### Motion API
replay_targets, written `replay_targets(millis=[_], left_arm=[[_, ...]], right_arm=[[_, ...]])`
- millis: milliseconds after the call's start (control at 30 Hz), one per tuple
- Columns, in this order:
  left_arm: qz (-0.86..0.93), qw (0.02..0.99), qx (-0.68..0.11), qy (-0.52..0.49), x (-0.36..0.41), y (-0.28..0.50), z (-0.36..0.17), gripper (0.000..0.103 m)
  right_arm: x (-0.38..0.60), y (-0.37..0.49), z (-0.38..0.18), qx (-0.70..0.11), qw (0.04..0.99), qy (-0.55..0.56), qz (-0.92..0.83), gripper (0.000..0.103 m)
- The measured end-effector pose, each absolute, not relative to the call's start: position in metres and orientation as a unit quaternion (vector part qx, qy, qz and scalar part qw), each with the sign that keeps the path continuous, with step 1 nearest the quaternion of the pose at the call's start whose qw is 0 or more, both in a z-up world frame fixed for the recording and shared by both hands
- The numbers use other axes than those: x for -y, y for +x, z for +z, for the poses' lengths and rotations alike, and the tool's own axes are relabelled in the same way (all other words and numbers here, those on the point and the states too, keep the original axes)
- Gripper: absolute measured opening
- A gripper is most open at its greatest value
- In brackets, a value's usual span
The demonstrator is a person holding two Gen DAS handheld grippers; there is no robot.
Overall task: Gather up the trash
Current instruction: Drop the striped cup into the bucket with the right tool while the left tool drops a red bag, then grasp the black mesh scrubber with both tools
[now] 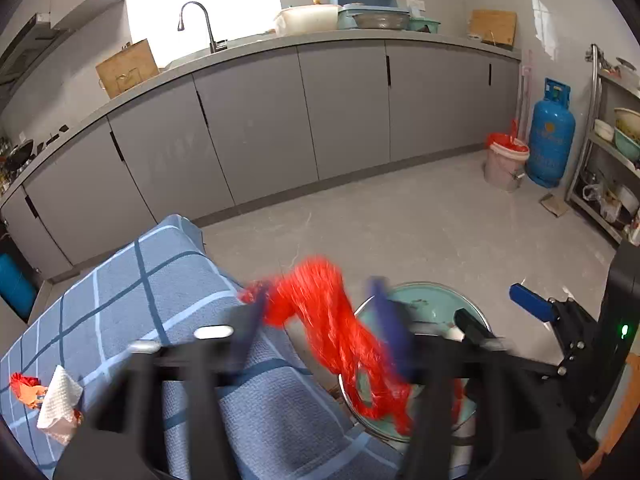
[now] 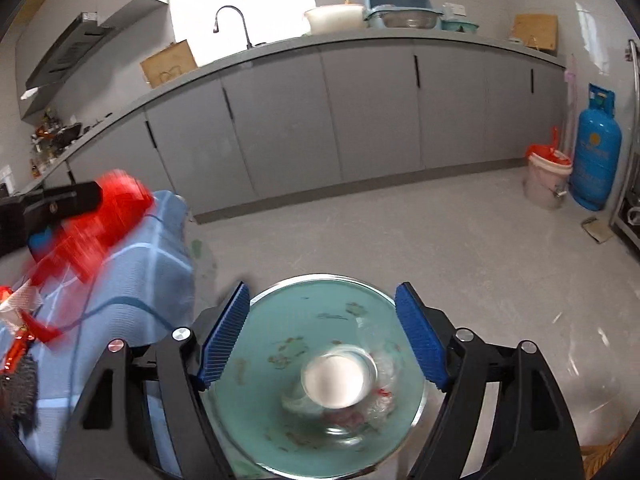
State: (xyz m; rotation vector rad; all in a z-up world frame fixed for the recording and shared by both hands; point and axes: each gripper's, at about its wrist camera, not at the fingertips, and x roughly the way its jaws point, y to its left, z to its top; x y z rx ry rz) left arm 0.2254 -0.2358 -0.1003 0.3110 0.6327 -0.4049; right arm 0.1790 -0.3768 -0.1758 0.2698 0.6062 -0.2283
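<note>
A red plastic bag (image 1: 340, 328) hangs between the fingers of my left gripper (image 1: 320, 320), blurred by motion, over the edge of a blue checked cloth (image 1: 168, 292) and a round green bin (image 1: 424, 312). The jaws stand wide apart; the bag's upper end sits at the left finger. The right wrist view shows the bag (image 2: 108, 212) beside the left gripper's black body. My right gripper (image 2: 320, 340) is open above the green bin (image 2: 280, 328), which holds a white cup (image 2: 334, 378) and clear plastic. Crumpled white paper (image 1: 58, 400) and red-orange wrappers (image 1: 24, 388) lie on the cloth.
Grey kitchen cabinets (image 1: 280, 120) with a sink faucet (image 1: 200, 24) run along the back. A pale bucket lined with a red bag (image 1: 504, 164) and a blue gas cylinder (image 1: 550, 136) stand at the far right, next to a metal shelf rack (image 1: 612, 152).
</note>
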Motion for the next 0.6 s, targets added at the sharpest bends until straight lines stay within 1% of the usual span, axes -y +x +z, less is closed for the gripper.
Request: replay_targets(millis=[133, 267, 367, 433, 600], left_arm=[[-0.197, 0.916, -0.311, 0.159, 0.230, 0.225, -0.105, 0.071], [-0.202, 0.916, -0.309, 0.156, 0.226, 0.224, -0.102, 0.071], [-0.207, 0.916, -0.309, 0.150, 0.223, 0.223, -0.097, 0.071], [-0.204, 0.918, -0.305, 0.149, 0.217, 0.220, -0.093, 0.075], [-0.193, 0.926, -0.287, 0.149, 0.193, 0.207, -0.075, 0.076]], right_arm=[[0.392, 0.169, -0.176, -0.289, 0.935, 0.155, -0.135, 0.075], [0.391, 0.160, -0.170, -0.275, 0.936, 0.165, -0.146, 0.081], [0.390, 0.152, -0.163, -0.267, 0.937, 0.169, -0.148, 0.081], [0.389, 0.147, -0.157, -0.264, 0.937, 0.173, -0.149, 0.082], [0.381, 0.136, -0.146, -0.267, 0.936, 0.171, -0.150, 0.082]])
